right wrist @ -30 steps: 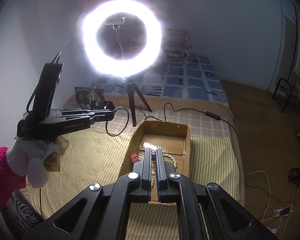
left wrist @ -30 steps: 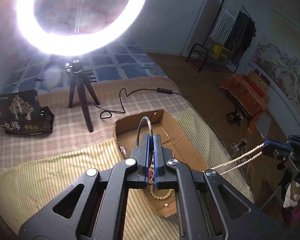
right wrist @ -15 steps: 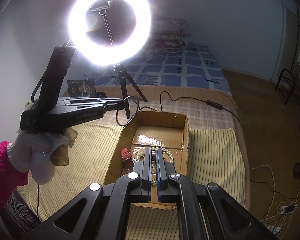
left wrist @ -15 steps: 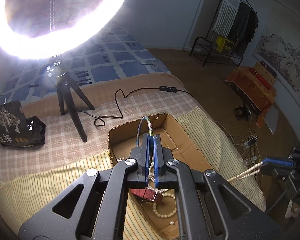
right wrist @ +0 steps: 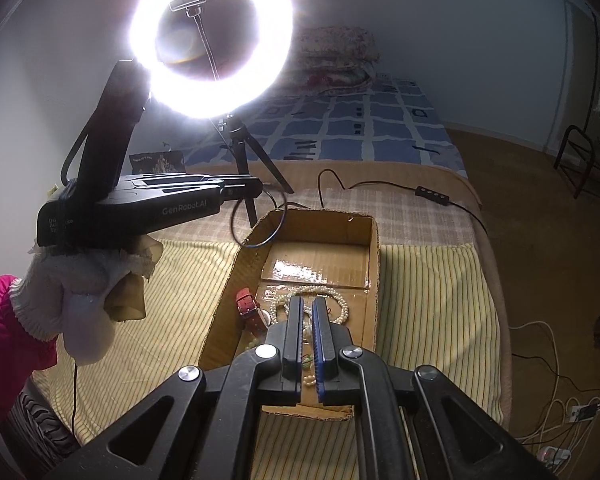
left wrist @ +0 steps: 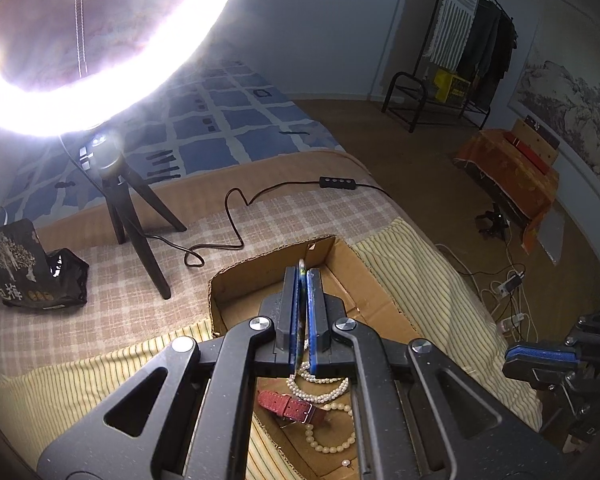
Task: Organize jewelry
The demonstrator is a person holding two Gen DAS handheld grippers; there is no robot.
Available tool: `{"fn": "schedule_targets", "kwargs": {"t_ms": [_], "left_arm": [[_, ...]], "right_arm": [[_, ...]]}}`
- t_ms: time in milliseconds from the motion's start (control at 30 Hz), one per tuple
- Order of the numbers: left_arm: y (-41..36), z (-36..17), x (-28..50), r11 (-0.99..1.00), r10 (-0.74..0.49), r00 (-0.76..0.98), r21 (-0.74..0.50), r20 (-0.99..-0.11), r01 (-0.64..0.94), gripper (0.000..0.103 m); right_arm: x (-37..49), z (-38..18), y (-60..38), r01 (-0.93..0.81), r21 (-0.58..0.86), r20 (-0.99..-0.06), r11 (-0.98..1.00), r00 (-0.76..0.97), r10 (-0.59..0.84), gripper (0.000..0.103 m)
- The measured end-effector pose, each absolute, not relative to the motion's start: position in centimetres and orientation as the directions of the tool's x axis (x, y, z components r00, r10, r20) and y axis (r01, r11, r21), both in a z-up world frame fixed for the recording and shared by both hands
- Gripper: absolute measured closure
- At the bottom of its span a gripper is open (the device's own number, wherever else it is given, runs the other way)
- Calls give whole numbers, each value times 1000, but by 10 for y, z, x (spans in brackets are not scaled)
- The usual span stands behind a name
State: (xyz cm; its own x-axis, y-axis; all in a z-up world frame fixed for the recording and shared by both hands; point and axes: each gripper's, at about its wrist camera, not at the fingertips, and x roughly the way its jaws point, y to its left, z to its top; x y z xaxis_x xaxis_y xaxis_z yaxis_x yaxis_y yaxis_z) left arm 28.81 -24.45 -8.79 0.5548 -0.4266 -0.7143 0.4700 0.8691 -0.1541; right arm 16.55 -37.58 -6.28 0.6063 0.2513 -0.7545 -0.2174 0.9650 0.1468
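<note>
step: dropping jewelry into the box (right wrist: 374,258); by my reading the pearl strand (right wrist: 332,300) has just been laid down and the bangle (right wrist: 260,220) is next.
right gripper (right wrist: 308,308): low centre of its own view, over the near half of the box; jaws narrow and opening, the pearls lying below them, nothing pressed between the pads.
left gripper (left wrist: 303,280): jaws clamped on the bangle's thin rim; in the right view the hoop hangs from the tips at upper left of the box, over its far corner.
next move: likely bring the hoop over the box floor and part the jaws low, so it does not roll out over the wall.
bangle: thin dark ring with a bluish sheen, rigid.
pearls: white multi-strand loops piled mid-box.
others in box: red strap (left wrist: 290,402) and a cream bead string (left wrist: 332,428) at lower centre of the left view, touching the pearls.
</note>
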Motion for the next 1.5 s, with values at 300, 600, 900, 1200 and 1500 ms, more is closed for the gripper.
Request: {"fn": "schedule_targets", "kwargs": {"t_ms": [300,600,900,1200,1500], "left_arm": [[-245,-83,283,871,-415,570,-130,-709,473,86],[-234,-69,268,875,-411,599,-113,-688,470,74],[-213,-42,236,883,-409,641,-102,-649,459,64],[-186,-12,191,888,-413,680,-102,-606,448,62],[-162,11,139,894,-409,728,-81,-551,441,42]], "right_arm": [[161,-65,-371,-216,134,-750,967,615,242,60],[152,-62,-363,-198,115,-741,973,636,217,28],[130,-49,-353,-169,90,-719,981,671,182,13],[96,-35,-338,-142,56,-699,988,702,140,9],[63,-22,-335,-74,18,-659,997,749,67,0]]}}
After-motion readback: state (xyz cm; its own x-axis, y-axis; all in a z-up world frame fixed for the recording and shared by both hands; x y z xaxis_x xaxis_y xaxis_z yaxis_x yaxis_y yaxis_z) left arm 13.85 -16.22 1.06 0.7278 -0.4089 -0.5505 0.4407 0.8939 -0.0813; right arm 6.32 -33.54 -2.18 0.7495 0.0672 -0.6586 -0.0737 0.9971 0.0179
